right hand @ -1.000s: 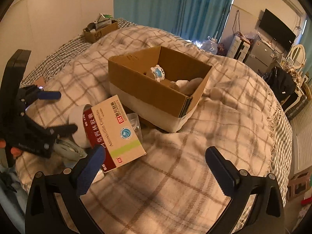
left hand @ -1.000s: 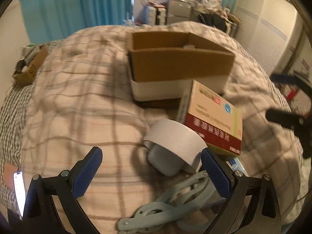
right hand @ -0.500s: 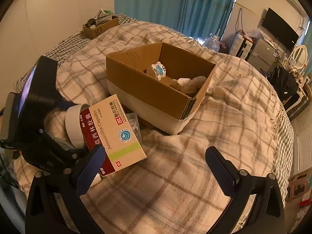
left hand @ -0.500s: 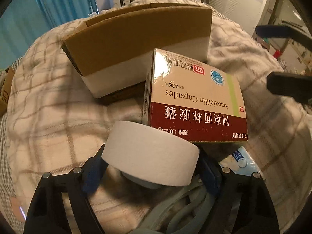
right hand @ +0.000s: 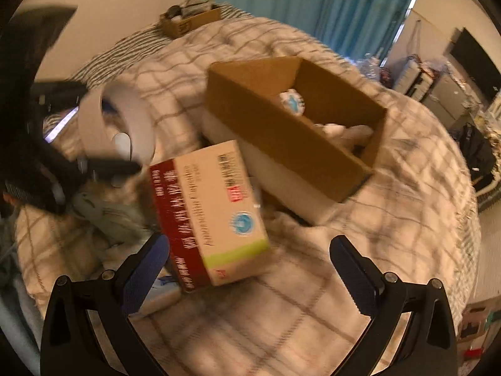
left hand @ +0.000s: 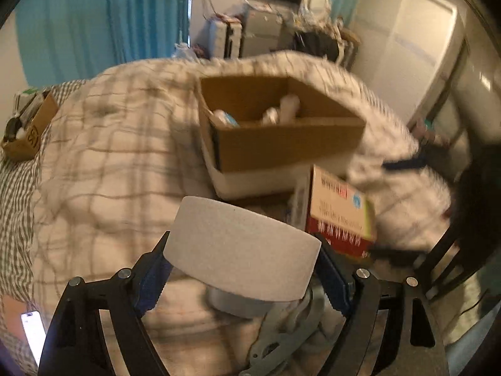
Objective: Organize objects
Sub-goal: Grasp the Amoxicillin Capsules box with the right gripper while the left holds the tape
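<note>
My left gripper (left hand: pixel 242 269) is shut on a white tape roll (left hand: pixel 241 250) and holds it above the plaid bedcover; the roll also shows in the right wrist view (right hand: pixel 119 125). An open cardboard box (left hand: pixel 275 138) holding small white items sits behind it. A red and cream medicine box (right hand: pixel 209 213) lies in front of the cardboard box (right hand: pixel 291 125). My right gripper (right hand: pixel 250 266) is open and empty, just behind the medicine box.
A pale grey-green plastic tool (left hand: pixel 281 332) lies under the roll on the bed. A small cardboard box (left hand: pixel 28 131) sits at the bed's far left. A phone (left hand: pixel 33 332) lies at the lower left. Furniture and clutter stand beyond the bed.
My left gripper closed on the tape roll and lifted it off the bed. My right gripper moved closer to the medicine box.
</note>
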`<state>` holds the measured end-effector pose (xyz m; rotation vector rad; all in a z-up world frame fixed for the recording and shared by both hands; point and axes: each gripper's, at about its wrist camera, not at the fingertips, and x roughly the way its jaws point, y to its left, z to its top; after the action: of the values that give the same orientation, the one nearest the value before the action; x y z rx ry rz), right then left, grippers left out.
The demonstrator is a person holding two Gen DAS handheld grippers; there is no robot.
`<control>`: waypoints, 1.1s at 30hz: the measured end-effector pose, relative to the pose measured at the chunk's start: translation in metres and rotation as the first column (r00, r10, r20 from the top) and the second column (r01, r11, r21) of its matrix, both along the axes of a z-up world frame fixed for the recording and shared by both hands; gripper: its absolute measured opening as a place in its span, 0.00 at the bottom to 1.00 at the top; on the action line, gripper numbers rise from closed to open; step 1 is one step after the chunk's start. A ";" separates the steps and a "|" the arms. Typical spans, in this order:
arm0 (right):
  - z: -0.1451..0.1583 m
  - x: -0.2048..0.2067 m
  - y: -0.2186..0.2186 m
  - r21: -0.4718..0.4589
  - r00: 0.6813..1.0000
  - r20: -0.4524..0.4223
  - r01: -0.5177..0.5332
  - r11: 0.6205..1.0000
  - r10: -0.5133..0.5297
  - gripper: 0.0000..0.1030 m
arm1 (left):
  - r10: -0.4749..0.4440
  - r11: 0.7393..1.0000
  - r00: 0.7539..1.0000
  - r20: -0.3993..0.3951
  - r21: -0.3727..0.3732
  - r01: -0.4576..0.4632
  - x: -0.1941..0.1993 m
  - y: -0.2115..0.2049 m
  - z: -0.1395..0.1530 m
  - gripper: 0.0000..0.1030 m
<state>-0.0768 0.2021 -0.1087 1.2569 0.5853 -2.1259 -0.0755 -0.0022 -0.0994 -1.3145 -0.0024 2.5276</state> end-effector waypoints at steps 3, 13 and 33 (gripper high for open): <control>-0.011 -0.002 -0.012 0.017 1.000 0.015 -0.028 0.999 0.028 1.00 | 0.039 0.999 0.999 -0.011 0.023 -0.038 -0.005 -0.012 0.006 0.83; -0.041 -0.017 -0.030 0.040 0.997 0.081 -0.025 0.999 0.021 0.94 | 0.063 0.998 0.998 0.016 -0.017 -0.063 -0.003 -0.024 -0.004 0.83; 0.059 0.010 -0.009 -0.010 0.994 -0.096 0.061 0.998 -0.061 0.61 | 0.045 0.997 0.998 -0.040 -0.068 -0.047 0.012 -0.010 0.019 0.83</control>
<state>-0.0669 0.1930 -0.0496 1.1883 0.5868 -2.2471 -0.0638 -0.0120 -0.0804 -1.3049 0.0635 2.6132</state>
